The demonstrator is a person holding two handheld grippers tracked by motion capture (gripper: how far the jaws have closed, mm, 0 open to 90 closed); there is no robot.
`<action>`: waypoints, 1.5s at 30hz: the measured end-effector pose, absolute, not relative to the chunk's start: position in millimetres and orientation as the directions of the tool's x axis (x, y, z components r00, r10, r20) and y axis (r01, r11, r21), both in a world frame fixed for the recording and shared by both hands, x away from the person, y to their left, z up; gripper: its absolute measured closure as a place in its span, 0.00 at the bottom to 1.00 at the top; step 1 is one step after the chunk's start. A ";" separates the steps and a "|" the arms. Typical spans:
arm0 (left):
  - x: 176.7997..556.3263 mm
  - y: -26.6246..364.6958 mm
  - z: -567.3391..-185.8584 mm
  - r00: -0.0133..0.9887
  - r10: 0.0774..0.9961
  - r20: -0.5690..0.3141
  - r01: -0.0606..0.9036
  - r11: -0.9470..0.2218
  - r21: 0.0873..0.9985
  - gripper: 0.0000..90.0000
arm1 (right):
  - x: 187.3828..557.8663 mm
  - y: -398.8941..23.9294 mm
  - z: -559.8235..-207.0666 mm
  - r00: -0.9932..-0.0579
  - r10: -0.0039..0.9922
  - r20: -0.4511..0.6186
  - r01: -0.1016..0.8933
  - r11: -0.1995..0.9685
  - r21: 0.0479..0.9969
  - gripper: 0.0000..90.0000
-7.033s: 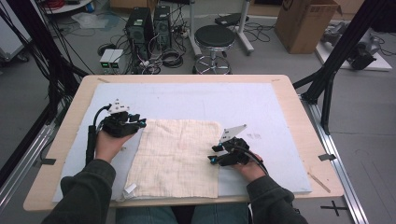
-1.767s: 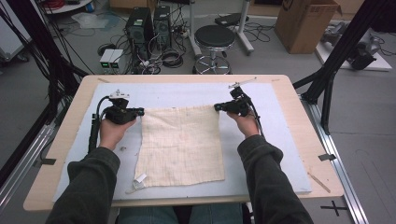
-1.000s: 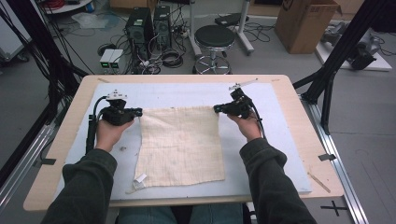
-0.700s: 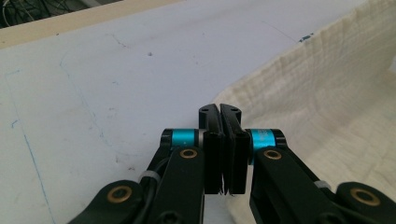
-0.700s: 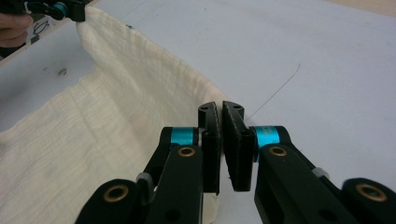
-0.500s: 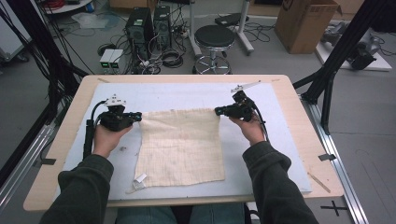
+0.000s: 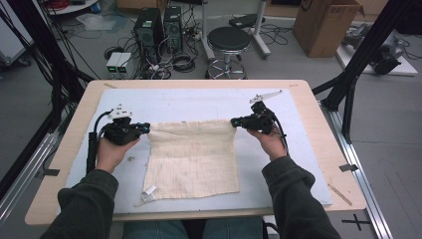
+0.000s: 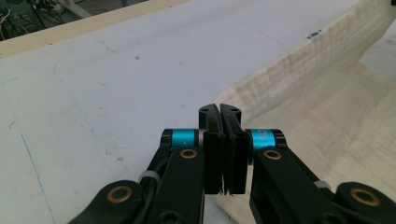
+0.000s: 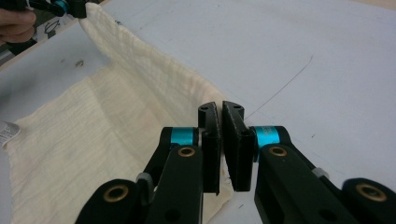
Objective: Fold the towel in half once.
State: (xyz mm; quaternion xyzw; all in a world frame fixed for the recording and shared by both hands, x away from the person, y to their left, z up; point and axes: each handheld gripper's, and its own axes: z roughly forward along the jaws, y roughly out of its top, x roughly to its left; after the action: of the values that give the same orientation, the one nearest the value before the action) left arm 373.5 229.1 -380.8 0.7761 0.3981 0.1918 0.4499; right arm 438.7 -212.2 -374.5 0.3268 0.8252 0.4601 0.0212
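Cloth [image 7: 193, 158] hangs toward 6 o'clock from its far edge, stretched 9-to-3 between left gripper [image 7: 144, 127] and right gripper [image 7: 236, 122], both clamped on the corners.

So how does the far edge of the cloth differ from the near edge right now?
The far edge of the cloth is lifted and stretched between the left gripper and the right gripper, each shut on a corner; the near edge lies loose on the table, held by nothing. The far edge runs fairly straight, while the near edge is slightly wavy, with a small white tag at its left corner. Both are the same cream weave.
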 end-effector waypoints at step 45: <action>322.4 228.4 -389.2 0.659 0.752 -0.024 0.389 -0.313 0.867 0.97 | 390.0 -220.0 -384.0 -0.831 0.493 0.259 0.469 0.370 0.802 0.95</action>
State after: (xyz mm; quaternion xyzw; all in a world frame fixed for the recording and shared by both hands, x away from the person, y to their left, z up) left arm 322.4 228.4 -389.2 0.7858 0.3630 0.1973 0.4602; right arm 390.0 -220.0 -384.0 0.2907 0.8277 0.4799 0.0124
